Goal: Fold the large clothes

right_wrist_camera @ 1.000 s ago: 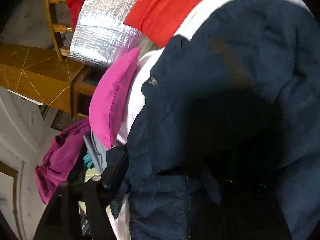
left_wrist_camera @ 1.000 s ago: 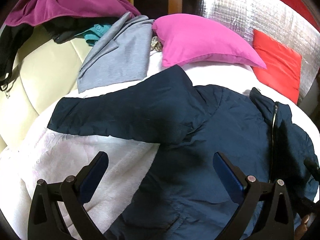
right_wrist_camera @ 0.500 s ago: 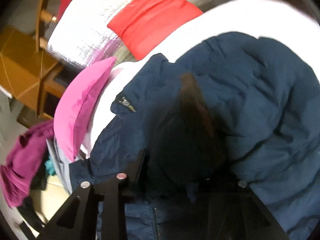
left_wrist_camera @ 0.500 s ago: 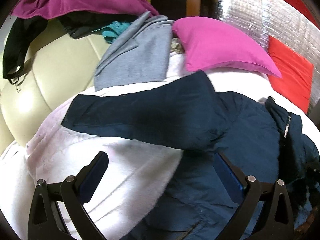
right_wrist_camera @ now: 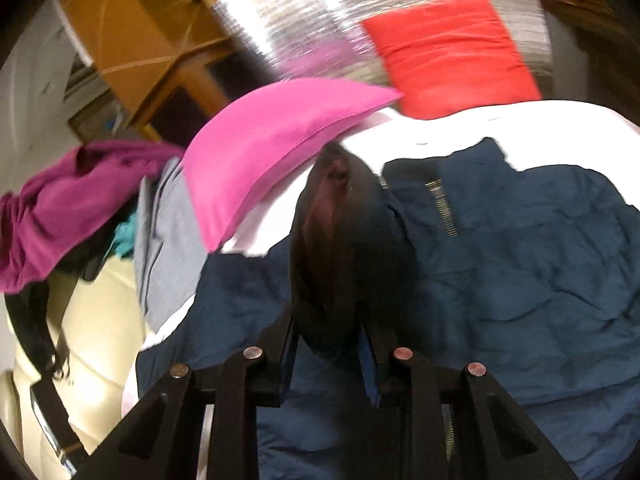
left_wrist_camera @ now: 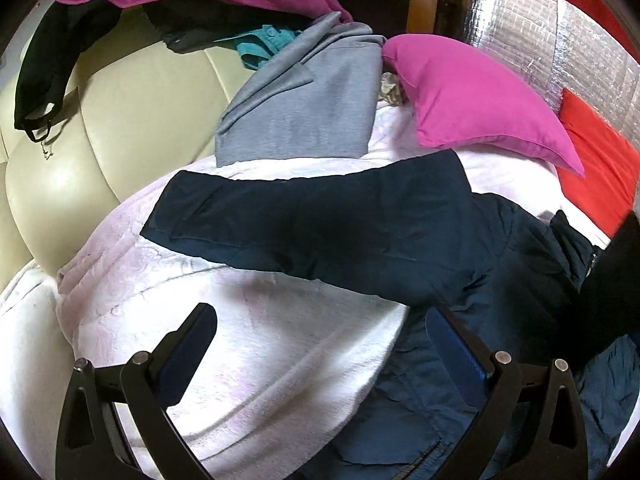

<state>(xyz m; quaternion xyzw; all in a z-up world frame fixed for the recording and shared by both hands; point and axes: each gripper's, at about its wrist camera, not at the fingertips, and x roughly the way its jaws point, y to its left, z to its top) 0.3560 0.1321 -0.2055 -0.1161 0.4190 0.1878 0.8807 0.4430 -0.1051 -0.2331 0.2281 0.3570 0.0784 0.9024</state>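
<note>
While right gripper (right_wrist_camera: 328,344) pinches navy jacket (right_wrist_camera: 520,260) fabric, left gripper (left_wrist_camera: 320,344) wide, angled downward.

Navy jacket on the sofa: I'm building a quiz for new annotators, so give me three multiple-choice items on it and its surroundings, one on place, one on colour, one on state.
1. Where does the jacket lie?
A. on a white blanket
B. on a wooden floor
C. on a hanger

2. What colour is the pillow just beyond the jacket?
A. green
B. pink
C. yellow

3. How does the right gripper stand?
A. wide open, nothing between its fingers
B. closed on a dark fold of the jacket
C. closed on the pillow

Answers:
1 A, the white blanket shows under and around the jacket.
2 B, the pillow is bright pink.
3 B, a bunched dark fold rises from between the narrow fingers.
</note>
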